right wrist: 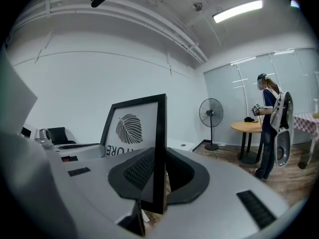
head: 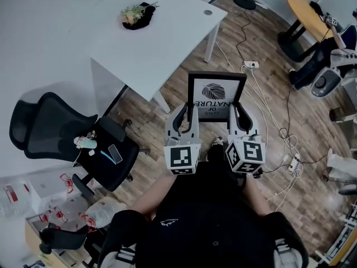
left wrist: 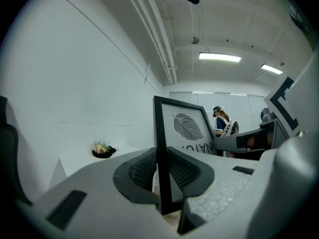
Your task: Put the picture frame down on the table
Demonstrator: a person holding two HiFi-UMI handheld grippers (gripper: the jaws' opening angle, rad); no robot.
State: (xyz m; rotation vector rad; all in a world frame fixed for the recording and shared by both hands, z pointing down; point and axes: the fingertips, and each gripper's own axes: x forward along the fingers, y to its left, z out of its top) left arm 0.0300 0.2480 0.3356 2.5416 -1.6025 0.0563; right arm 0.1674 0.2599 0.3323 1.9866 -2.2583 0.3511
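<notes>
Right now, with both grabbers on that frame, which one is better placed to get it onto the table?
Left, slightly. Both the left gripper and right gripper clamp the picture frame by its side edges, but the white table lies ahead on the left.

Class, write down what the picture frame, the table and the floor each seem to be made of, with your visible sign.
The picture frame: thin, even black edging with a matt look, perhaps painted wood or plastic. The table: smooth white top, likely laminate or painted board. The floor: brown planks with streaky grain, wood or wood-look laminate.
</notes>
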